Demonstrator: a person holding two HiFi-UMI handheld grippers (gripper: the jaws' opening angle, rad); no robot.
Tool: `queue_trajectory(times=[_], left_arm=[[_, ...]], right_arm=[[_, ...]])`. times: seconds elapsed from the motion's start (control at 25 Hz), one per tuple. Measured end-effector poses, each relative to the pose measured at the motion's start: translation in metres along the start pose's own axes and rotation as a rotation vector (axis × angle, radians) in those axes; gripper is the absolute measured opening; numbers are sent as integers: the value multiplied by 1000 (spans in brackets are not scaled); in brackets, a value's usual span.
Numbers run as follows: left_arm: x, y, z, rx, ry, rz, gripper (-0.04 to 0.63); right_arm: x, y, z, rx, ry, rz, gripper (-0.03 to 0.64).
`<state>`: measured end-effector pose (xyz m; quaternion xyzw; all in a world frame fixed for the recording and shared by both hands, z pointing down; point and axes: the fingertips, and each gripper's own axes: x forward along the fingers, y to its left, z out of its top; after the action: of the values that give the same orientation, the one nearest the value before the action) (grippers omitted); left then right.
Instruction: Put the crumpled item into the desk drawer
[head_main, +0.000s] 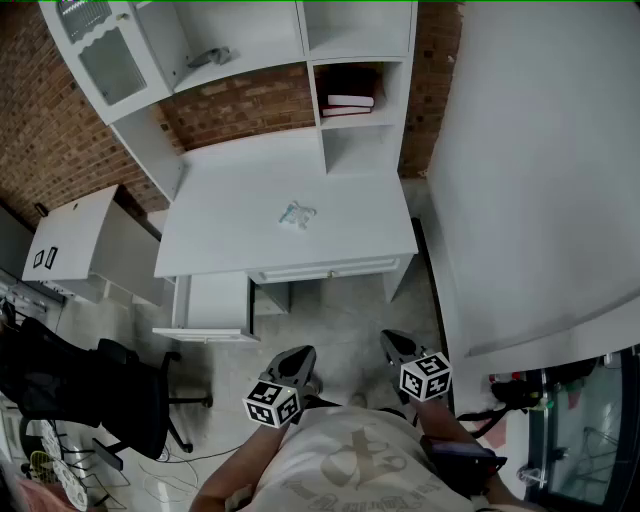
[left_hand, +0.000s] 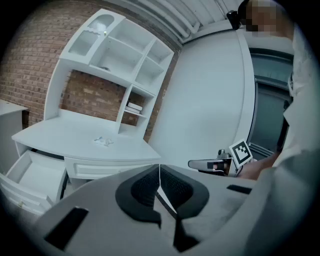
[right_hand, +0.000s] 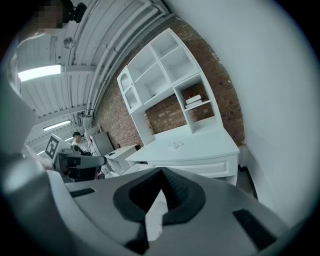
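A small crumpled pale item (head_main: 297, 214) lies near the middle of the white desk top (head_main: 230, 235); it also shows as the crumpled item (left_hand: 104, 141) and the crumpled item (right_hand: 175, 145) in the gripper views. An open drawer (head_main: 213, 305) hangs out at the desk's left front, and it looks empty. A shut drawer (head_main: 325, 269) sits under the desk's front edge. My left gripper (head_main: 297, 361) and right gripper (head_main: 395, 345) are held low, well short of the desk, both shut with nothing between their jaws.
A white hutch with shelves (head_main: 345, 60) stands on the desk's back, with books (head_main: 349, 103) in one cubby. A black office chair (head_main: 95, 390) is at the lower left. A low white cabinet (head_main: 75, 240) stands left of the desk. A white wall (head_main: 540, 180) runs along the right.
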<state>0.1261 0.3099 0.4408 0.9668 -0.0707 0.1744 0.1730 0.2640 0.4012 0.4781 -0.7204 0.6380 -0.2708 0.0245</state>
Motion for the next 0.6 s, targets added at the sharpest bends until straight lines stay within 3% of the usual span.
queue_trajectory(times=[0.24, 0.6], left_arm=[[5, -28, -9, 9, 15, -33, 25], [8, -36, -7, 24, 19, -45, 25]], right_arm=[[-24, 0, -3, -34, -12, -14, 23], [-31, 0, 1, -42, -24, -5, 23]])
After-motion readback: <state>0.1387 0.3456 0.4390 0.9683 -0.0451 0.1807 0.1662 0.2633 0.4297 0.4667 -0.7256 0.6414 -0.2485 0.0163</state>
